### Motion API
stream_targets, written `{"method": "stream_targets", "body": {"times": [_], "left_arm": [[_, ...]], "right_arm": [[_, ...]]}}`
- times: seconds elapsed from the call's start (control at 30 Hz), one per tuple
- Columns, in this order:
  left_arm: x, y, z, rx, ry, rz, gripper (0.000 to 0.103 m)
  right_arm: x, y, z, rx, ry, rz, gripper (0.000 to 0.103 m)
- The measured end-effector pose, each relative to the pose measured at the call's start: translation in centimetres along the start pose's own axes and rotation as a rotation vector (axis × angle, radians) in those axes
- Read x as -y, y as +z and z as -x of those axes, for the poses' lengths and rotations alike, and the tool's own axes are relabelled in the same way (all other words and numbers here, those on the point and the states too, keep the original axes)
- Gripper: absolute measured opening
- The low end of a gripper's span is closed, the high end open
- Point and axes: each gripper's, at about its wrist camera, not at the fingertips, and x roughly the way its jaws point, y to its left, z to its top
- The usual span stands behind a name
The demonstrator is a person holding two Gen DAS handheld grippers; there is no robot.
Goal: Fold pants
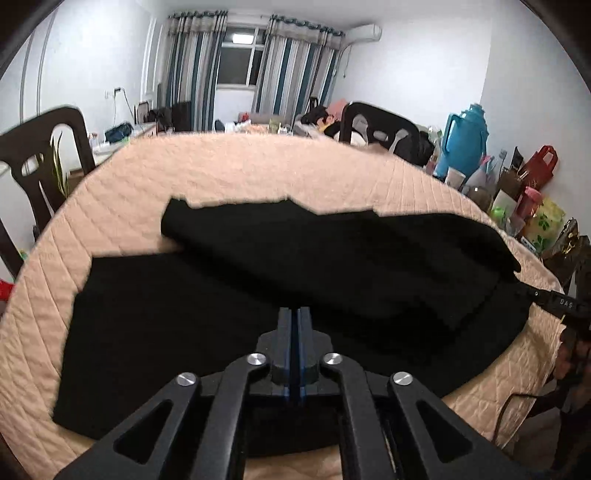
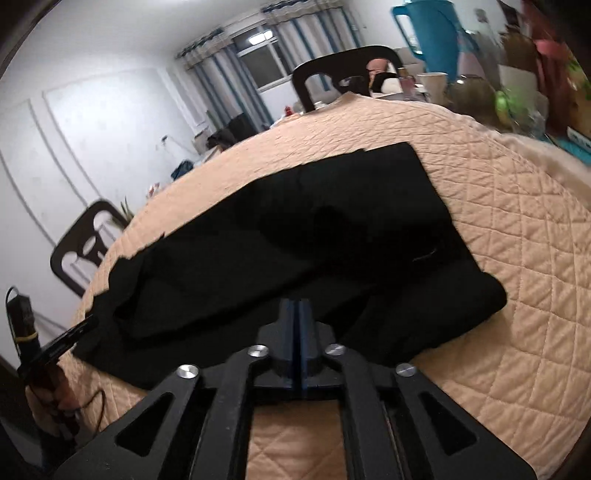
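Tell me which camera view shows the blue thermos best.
The left wrist view: the blue thermos stands whole and sharp beyond the quilted table. The right wrist view shows only its cropped, blurred body at the top edge.

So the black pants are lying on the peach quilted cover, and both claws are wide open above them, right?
Not quite. The pants do lie on the peach quilted cover, but both claws are shut: the left claw in the left wrist view and the right claw in the right wrist view.

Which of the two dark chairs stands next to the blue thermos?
The far right chair; the blue thermos stands just right of it. The left chair stands by a plant.
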Motion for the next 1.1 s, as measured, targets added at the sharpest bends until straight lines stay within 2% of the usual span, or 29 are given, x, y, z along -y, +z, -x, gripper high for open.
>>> {"method": "stream_targets", "body": {"times": [0.07,0.1,0.13,0.27,0.47,0.57,0.7,0.9,0.97,1.0,1.03,1.1], "left_arm": [[0.6,1.5,-0.4,0.012,0.016,-0.015,0.035],[1.0,2.0,-0.8,0.012,0.029,-0.022,0.045],[1.5,2.8,-1.5,0.01,0.032,-0.032,0.047],[3.0,4.8,-4.4,-0.021,0.042,-0.068,0.051],[3.8,6.3,-9.0,-0.095,0.091,-0.072,0.054],[3.4,7.1,-11.1,-0.134,0.146,-0.065,0.055],[2.8,7.9,-12.9,-0.187,0.172,-0.033,0.055],[2.8,8.9,-15.0,-0.249,0.237,-0.006,0.057],[2.8,9.1,-15.2,-0.245,0.256,-0.004,0.046],[2.9,9.1,-15.1,-0.243,0.255,-0.005,0.026],[3.1,9.1,-15.0,-0.245,0.256,-0.009,0.011],[3.1,9.1,-14.7,-0.236,0.265,-0.019,0.008]], "right_arm": [[0.3,0.4,-0.1,0.031,0.028,-0.045,0.035],[0.3,0.4,-0.1,0.042,0.034,-0.056,0.04],[0.3,0.5,-0.1,0.053,0.033,-0.064,0.047],[1.4,1.8,0.0,0.102,0.002,-0.108,0.047],[3.7,2.3,-0.7,0.098,-0.048,-0.185,0.047],[4.0,2.7,-0.5,0.123,-0.038,-0.187,0.047],[4.6,2.9,-0.2,0.155,0.007,-0.239,0.047],[4.9,3.2,-0.6,0.149,0.007,-0.266,0.047],[4.9,3.3,-0.6,0.15,0.009,-0.271,0.047],[5.0,3.4,-0.6,0.15,0.007,-0.271,0.047],[5.0,3.4,-0.6,0.147,0.001,-0.269,0.047],[4.9,3.5,-0.7,0.146,-0.002,-0.262,0.045]]}}
